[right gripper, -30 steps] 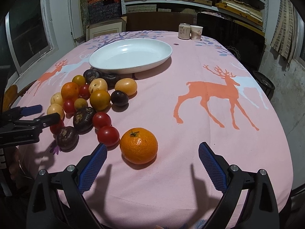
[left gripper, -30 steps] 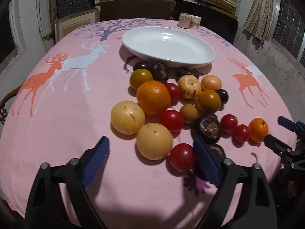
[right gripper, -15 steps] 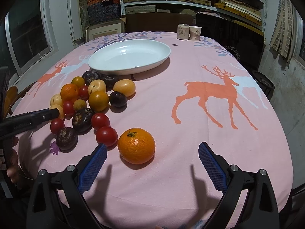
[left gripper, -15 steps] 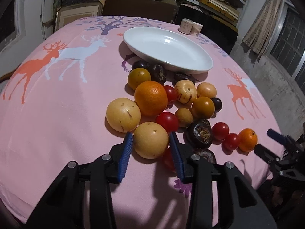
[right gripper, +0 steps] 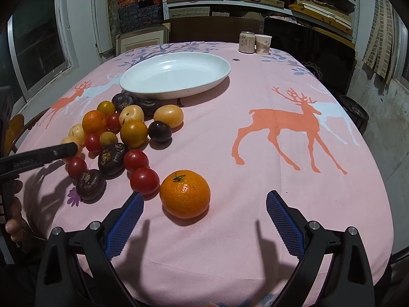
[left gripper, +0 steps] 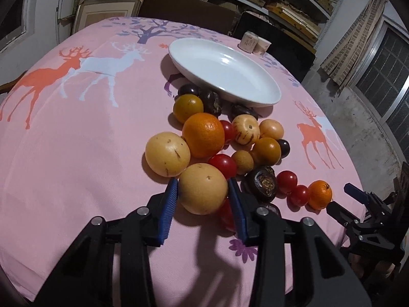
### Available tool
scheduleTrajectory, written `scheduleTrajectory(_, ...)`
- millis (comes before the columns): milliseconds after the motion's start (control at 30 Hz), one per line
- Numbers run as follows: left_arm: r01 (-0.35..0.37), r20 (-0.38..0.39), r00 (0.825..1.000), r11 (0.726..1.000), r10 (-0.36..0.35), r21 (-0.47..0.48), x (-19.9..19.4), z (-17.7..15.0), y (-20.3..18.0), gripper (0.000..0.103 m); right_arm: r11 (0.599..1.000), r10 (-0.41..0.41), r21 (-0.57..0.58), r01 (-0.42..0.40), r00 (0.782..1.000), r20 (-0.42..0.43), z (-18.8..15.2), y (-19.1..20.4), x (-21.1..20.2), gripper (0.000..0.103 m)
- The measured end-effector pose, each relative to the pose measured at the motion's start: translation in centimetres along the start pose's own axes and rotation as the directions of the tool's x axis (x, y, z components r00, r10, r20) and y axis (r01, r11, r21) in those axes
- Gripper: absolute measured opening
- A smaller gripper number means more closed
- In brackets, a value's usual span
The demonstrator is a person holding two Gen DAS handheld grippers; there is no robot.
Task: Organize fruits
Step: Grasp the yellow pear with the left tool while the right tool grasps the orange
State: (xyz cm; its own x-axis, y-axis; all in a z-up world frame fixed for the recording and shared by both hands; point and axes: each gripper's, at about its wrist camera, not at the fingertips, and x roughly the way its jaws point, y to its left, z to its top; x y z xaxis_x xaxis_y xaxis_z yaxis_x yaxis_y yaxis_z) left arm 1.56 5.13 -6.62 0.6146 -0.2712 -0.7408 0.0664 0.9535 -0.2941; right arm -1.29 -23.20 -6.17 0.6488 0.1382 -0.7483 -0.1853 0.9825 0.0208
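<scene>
White plate (left gripper: 225, 71) sits bare on the table (left gripper: 76, 133), fruit heaped just beside it. Left gripper (left gripper: 203, 206) fingers are closing, pressing the yellow pear (left gripper: 203, 188). Right gripper (right gripper: 204, 220) fingers are wide apart behind the tangerine (right gripper: 184, 197).

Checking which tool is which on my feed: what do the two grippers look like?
Both look alike: left gripper and right gripper have black angular plastic frames with silver round bolts and blue textured pads. Small pale lettering, unreadable, marks the left one's black finger.
</scene>
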Motion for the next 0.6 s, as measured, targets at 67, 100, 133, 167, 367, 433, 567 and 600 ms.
scheduleTrajectory(67, -0.018, 0.052, 0.998, 1.0, 0.018, 0.009, -1.5, 0.4, 0.0, 0.039, 1.0, 0.006, -0.007, -0.006, 1.0, 0.002, 0.1, 0.2, 0.0, 0.097)
scheduleTrajectory(100, -0.025, 0.074, 0.997, 1.0, 0.024, 0.009, -2.2, 0.6, 0.1, 0.039, 1.0, 0.013, -0.014, -0.013, 1.0, 0.003, 0.1, 0.4, 0.0, 0.097)
scheduleTrajectory(133, -0.03, 0.095, 0.995, 1.0, 0.029, 0.007, -2.9, 0.8, 0.2, 0.039, 1.0, 0.02, -0.024, -0.02, 1.0, 0.004, 0.1, 0.6, 0.0, 0.097)
scheduleTrajectory(167, -0.035, 0.105, 0.994, 0.999, 0.034, 0.011, -3.3, 0.9, 0.3, 0.039, 0.999, 0.022, -0.031, -0.022, 1.0, 0.006, 0.2, 0.8, 0.0, 0.097)
scheduleTrajectory(367, -0.035, 0.083, 0.996, 0.999, 0.032, 0.037, -3.2, 0.5, 0.0, 0.039, 0.999, 0.019, -0.044, -0.02, 0.999, -0.042, 0.3, 1.2, 1.3, 0.079)
scheduleTrajectory(433, -0.039, 0.072, 0.997, 0.998, 0.035, 0.048, -2.8, 0.2, -0.2, 0.039, 0.998, 0.01, -0.056, -0.012, 0.999, -0.046, 0.2, 1.3, 1.5, 0.079)
scheduleTrajectory(567, -0.041, 0.061, 0.997, 0.997, 0.036, 0.067, -2.5, -0.1, -0.4, 0.039, 0.998, 0.04, -0.043, -0.043, 0.997, -0.071, 0.1, 1.0, 2.4, 0.046)
scheduleTrajectory(600, -0.045, 0.058, 0.997, 0.996, 0.041, 0.071, -2.4, -0.1, -0.5, 0.039, 0.996, 0.075, -0.033, -0.077, 0.994, -0.074, 0.1, 1.0, 2.5, 0.046)
